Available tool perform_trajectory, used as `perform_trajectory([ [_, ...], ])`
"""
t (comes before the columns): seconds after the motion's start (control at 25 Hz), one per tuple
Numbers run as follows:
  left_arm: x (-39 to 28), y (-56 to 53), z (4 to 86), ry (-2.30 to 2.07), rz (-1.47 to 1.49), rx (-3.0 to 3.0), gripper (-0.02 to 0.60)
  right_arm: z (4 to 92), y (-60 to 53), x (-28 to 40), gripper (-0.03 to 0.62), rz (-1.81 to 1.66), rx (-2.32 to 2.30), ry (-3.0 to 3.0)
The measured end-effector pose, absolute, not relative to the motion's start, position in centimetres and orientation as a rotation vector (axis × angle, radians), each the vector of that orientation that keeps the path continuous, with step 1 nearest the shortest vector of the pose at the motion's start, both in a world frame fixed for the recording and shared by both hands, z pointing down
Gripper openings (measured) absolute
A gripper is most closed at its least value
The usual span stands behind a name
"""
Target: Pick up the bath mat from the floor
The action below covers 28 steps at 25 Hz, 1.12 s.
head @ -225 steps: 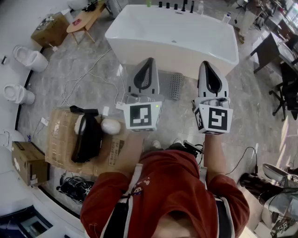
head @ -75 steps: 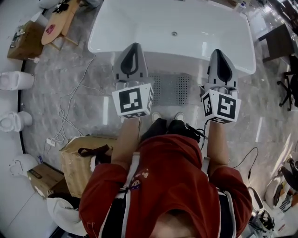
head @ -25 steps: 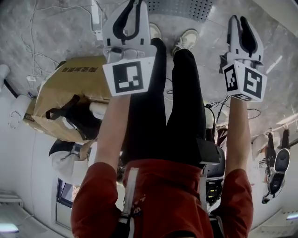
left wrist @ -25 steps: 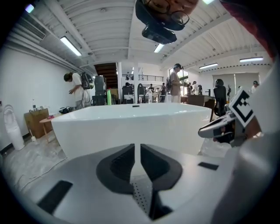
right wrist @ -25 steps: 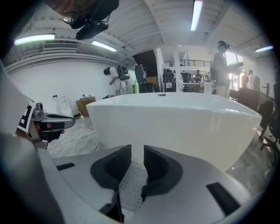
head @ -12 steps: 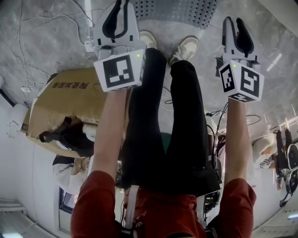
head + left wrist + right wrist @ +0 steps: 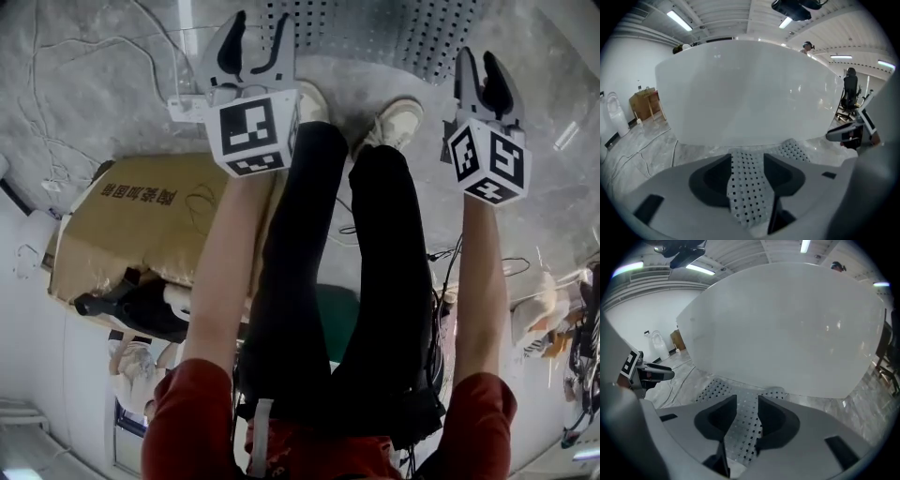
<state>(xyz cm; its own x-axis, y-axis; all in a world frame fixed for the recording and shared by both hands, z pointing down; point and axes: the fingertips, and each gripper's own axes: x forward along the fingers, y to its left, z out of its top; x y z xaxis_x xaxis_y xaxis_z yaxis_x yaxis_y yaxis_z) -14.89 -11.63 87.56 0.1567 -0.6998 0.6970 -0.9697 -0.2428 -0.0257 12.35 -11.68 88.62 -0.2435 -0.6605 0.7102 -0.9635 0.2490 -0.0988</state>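
Scene: A person bends over the mat (image 7: 375, 28) with a gripper in each hand, shoes (image 7: 398, 117) at the mat's near edge.
Mat: Grey and perforated, it lies flat on the floor just in front of the tub (image 7: 750, 89), far edge at the tub's foot. Nothing touches it yet.
Left gripper (image 7: 258, 33): Above the mat's left end, tilted down toward the tub. Its fingers (image 7: 708, 180) have just been opening and stand moderately apart. They hold nothing; the mat shows through the gap, on the floor beyond.
Right gripper (image 7: 478, 73): Above the mat's right end, tilted the same way. Its fingers (image 7: 715, 420) have just been opening too, to a narrower gap than the left's, and are also empty.
Step in hand: Judged to be the approach, with the grasp not yet made.
Doing it well: The mat is thin and lies flush with the floor. Each lower finger probably needs to meet the floor beside an edge and slide under before the fingers close. Gripping both ends together, equally far from the tub, should lift it evenly.
Handling: The mat looks limp, so expect sag between the two grips.
Risk: Fingers closing on top may skid off the flat surface, and a one-sided lift could drag the mat against the tub.
Also in shot: A box (image 7: 150, 216) on the person's left, away from the tub.
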Motion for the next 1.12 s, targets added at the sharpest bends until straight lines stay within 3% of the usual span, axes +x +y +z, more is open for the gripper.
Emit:
perform_trajectory([
  [0.72, -18.8, -9.4, 105.2, -1.435, 0.951, 1.742, 0.348, 105.4, -10.8, 15.9, 0.322, 0.907, 1.447, -1.727],
  [1.12, -19.4, -9.3, 110.3, -1.4, 1.017, 1.647, 0.38, 111.2, -9.7, 18.2, 0.36, 1.006, 1.438, -1.601],
])
